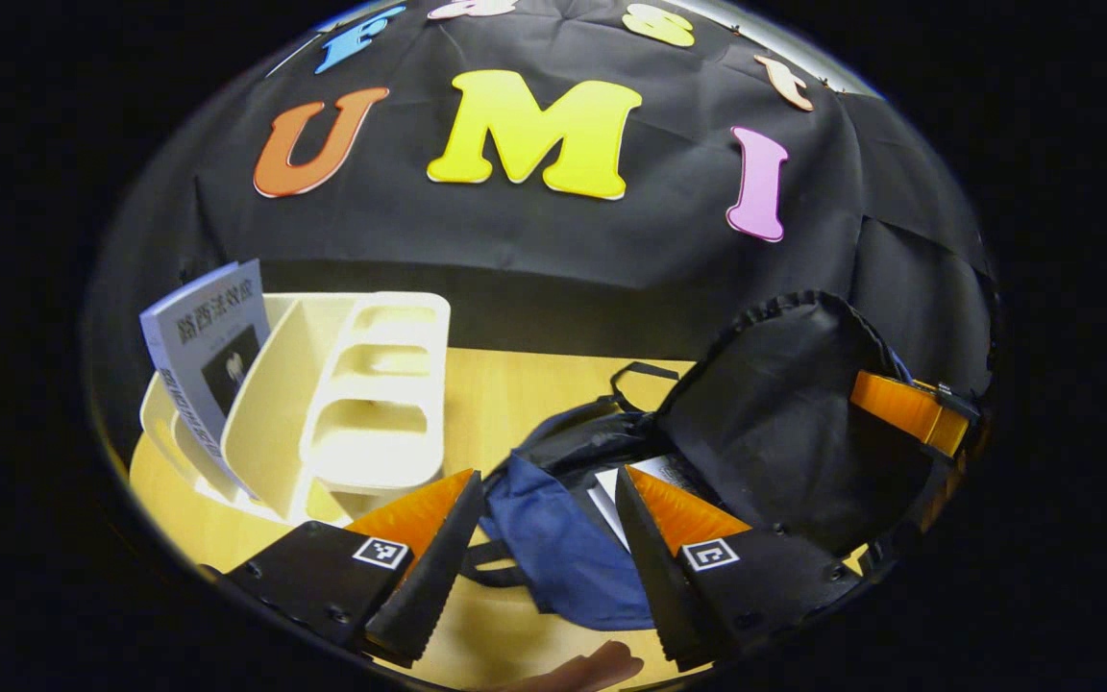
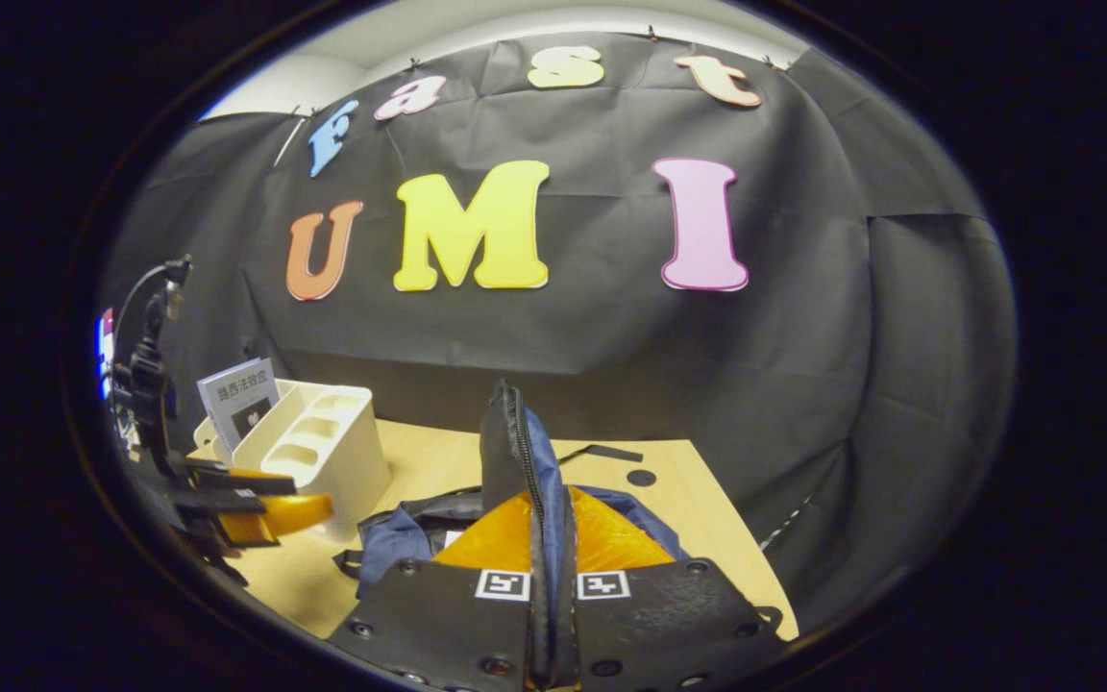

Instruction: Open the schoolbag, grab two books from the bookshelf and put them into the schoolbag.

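Observation:
The blue schoolbag (image 1: 563,553) lies open on the wooden table, its black-lined flap (image 1: 784,423) lifted upright. My right gripper (image 1: 909,408) is shut on the flap's edge; in the right gripper view the flap (image 2: 515,432) stands edge-on between that gripper's (image 2: 549,514) closed fingers. A white book (image 1: 605,500) lies inside the bag. My left gripper (image 1: 549,481) hangs open just above the bag's mouth with nothing in it, and it is also seen from the side as the left gripper (image 2: 256,509). One grey book (image 1: 208,356) leans in the cream bookshelf (image 1: 371,404).
The bookshelf (image 2: 323,452) with the grey book (image 2: 241,399) stands at the table's left, beside the bag (image 2: 390,538). Bare tabletop (image 1: 505,394) lies behind the bag. A hand (image 1: 592,668) shows at the bottom edge. A black cloth wall closes the back.

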A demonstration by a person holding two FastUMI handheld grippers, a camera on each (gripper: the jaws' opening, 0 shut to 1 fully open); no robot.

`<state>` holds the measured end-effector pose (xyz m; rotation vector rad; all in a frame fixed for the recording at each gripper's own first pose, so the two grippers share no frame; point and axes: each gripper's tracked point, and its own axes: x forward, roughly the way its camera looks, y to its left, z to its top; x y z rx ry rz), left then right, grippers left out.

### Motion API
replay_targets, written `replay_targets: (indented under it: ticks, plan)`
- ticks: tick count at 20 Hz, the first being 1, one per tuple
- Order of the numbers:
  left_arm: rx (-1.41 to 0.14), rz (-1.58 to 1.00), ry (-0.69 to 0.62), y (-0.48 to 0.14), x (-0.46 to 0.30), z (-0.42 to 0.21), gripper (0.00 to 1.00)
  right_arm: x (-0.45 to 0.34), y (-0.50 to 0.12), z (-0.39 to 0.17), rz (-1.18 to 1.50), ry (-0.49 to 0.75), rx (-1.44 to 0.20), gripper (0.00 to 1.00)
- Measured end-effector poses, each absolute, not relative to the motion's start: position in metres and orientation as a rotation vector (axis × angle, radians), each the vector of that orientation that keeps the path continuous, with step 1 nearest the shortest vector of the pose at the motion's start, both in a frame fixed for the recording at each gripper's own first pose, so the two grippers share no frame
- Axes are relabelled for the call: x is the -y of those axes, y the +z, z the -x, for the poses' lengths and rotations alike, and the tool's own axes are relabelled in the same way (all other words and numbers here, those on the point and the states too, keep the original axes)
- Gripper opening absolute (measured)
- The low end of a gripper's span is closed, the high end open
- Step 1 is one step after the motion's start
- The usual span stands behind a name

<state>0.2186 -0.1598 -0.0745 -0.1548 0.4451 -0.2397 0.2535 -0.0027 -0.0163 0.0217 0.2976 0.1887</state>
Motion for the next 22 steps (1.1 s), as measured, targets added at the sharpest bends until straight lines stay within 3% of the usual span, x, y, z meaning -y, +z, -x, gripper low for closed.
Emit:
replay_targets:
  ticks: [9, 15, 22]
  plan:
    - [-0.382, 0.114, -0.09, -0.038, 0.048, -0.224, 0.88, -0.005, -0.017, -0.25, 0.008, 0.159, -0.304, 0.03]
    - [-0.341, 0.058, -0.02, 0.009, -0.023, -0.255, 0.95, -0.018, -0.016, -0.237, 0.01, 0.183, -0.295, 0.03]
    - [-0.457, 0.075, 0.046, 0.016, -0.095, -0.3, 0.98, -0.014, -0.019, -0.232, 0.008, 0.175, -0.29, 0.03]
